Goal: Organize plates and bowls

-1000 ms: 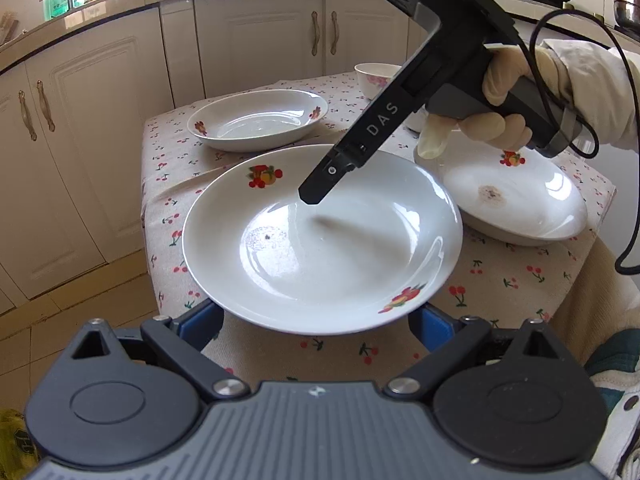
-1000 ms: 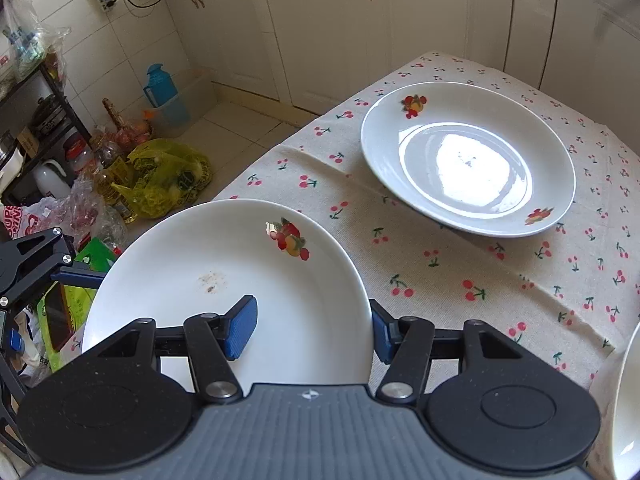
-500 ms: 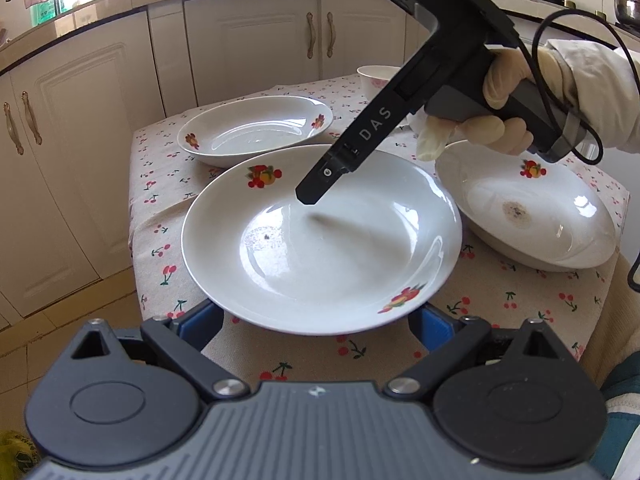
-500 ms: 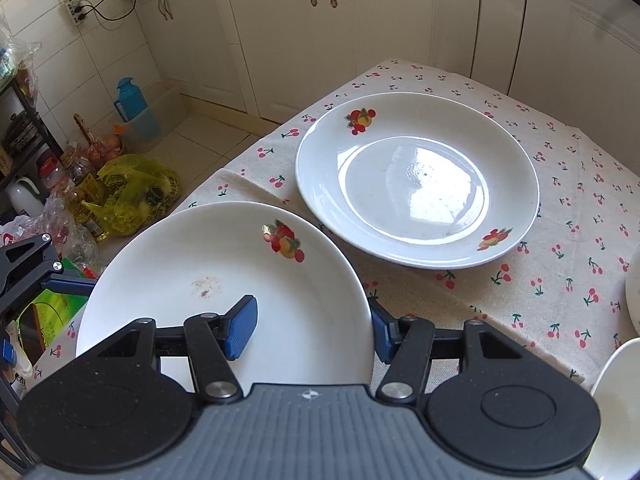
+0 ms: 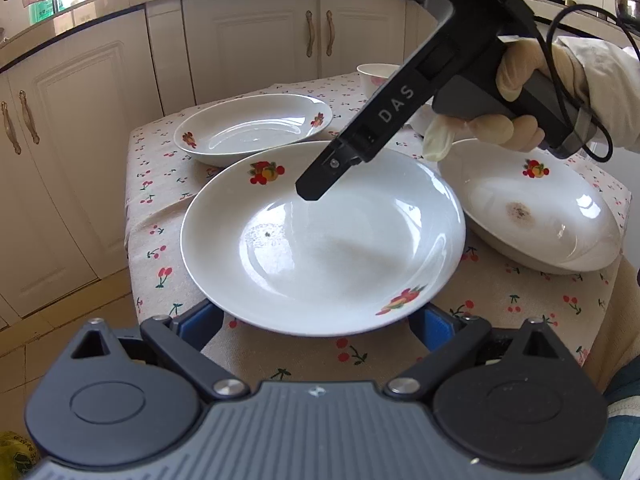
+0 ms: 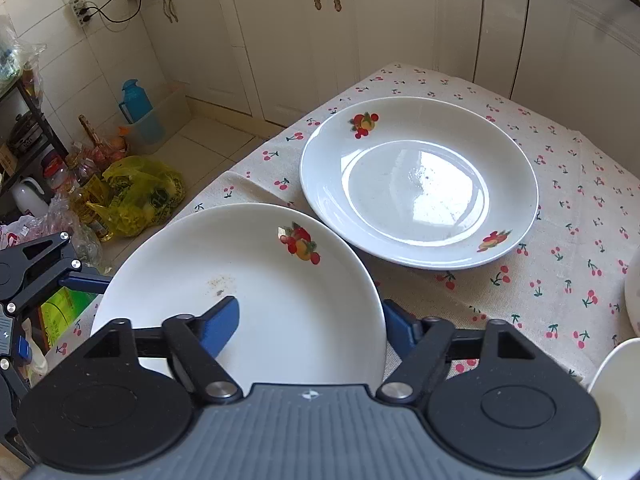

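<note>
A white fruit-print plate is in the air over the table's near edge. My right gripper is shut on its rim, one blue finger over the plate, the other under it. The same plate fills the lower left of the right wrist view. My left gripper is open, its fingers spread under the plate's near rim. A second plate lies at the back left of the cherry-print cloth. A third, stained plate lies right. A small bowl stands behind.
Cream kitchen cabinets stand close behind and left of the small table. On the floor are a yellow bag, bottles and a blue jug. Another white rim shows at the lower right.
Both grippers and the held plate have moved together toward the back-left plate, which now looks closer in both views. The grips have not changed.
</note>
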The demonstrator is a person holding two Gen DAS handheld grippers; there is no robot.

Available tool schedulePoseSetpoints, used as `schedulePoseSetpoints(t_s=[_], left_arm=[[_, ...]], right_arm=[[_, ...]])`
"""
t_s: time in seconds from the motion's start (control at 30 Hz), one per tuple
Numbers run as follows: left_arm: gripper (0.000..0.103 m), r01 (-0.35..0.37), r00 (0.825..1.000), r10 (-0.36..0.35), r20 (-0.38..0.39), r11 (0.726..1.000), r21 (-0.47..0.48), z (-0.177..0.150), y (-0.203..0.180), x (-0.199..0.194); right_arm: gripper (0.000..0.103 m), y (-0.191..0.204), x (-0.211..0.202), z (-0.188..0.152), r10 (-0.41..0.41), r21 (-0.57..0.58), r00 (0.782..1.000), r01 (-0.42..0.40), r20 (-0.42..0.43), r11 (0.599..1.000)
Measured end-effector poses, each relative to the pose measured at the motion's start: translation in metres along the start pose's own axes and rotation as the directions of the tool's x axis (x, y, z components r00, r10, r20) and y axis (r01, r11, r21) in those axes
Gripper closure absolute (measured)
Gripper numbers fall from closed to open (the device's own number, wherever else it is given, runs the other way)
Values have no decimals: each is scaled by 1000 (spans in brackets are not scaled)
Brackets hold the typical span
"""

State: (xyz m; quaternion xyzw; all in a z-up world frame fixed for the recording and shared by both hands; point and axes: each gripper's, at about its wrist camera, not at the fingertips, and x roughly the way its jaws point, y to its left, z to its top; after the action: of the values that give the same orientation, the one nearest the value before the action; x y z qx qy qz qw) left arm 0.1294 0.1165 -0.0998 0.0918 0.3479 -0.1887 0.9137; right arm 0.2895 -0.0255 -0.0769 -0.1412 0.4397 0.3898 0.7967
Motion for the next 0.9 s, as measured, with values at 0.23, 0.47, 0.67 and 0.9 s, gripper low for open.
schedulePoseSetpoints(t_s=[0.23,0.47,0.67,0.9], left_arm=[[4,-23,1000,23,8,999,-42,-5,-1,-21],[4,-39,998,43,38,996,-83,-7,-18,-50],[3,-55,995,65,71,989,-134,-8,-38,-64],[3,-86,988,110,105,973,-216,-10,-59,-76]], right_arm=[[1,12,-42,-11,-27,-27,997,29,73,999],[0,28,-88,-47,-70,-24,988,74,136,997],[0,43,-116,-88,-122,-14,977,126,174,992],[0,52,-145,-140,-174,39,963,170,205,985]])
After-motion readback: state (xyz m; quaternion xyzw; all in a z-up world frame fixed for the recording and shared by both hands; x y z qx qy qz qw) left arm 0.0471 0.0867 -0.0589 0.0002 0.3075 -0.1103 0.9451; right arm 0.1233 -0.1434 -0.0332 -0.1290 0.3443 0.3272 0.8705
